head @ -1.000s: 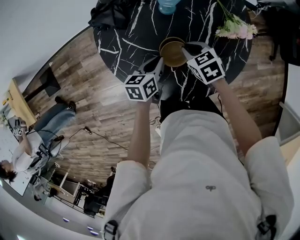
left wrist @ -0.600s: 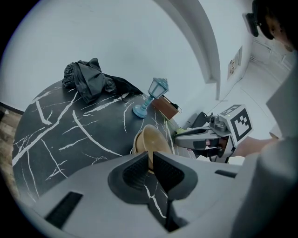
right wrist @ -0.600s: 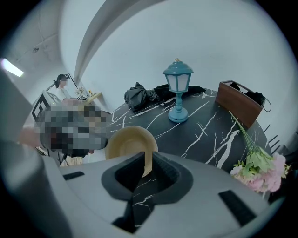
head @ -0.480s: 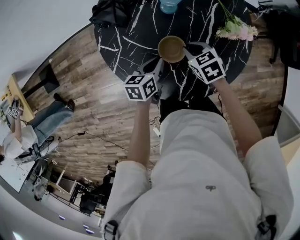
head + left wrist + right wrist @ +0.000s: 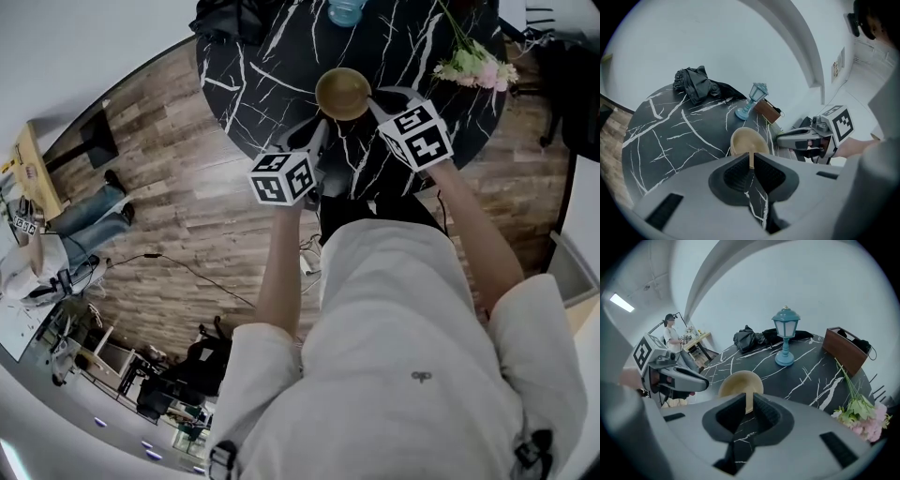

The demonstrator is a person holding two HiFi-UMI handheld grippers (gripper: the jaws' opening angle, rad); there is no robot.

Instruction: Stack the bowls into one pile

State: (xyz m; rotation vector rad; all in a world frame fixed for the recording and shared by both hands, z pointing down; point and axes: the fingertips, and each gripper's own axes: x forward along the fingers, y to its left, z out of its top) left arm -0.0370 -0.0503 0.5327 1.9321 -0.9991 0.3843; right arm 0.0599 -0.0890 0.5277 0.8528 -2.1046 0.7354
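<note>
Left gripper (image 5: 751, 159), right gripper (image 5: 749, 403): both were pinched onto bowl (image 5: 342, 93) rim, either side; level, matched handling seemed wise.

Head cam overhead; gripper views close, prob. share bowls (image 5: 342, 92).

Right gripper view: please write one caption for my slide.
Right gripper clamps the rim of the tan bowl on a black marble table, near a blue lamp.

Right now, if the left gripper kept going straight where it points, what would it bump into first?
The tan bowl. The left gripper has the bowl's rim pinched between its fingers, so nothing comes before it. Beyond the bowl it would probably meet the black marble table.
</note>
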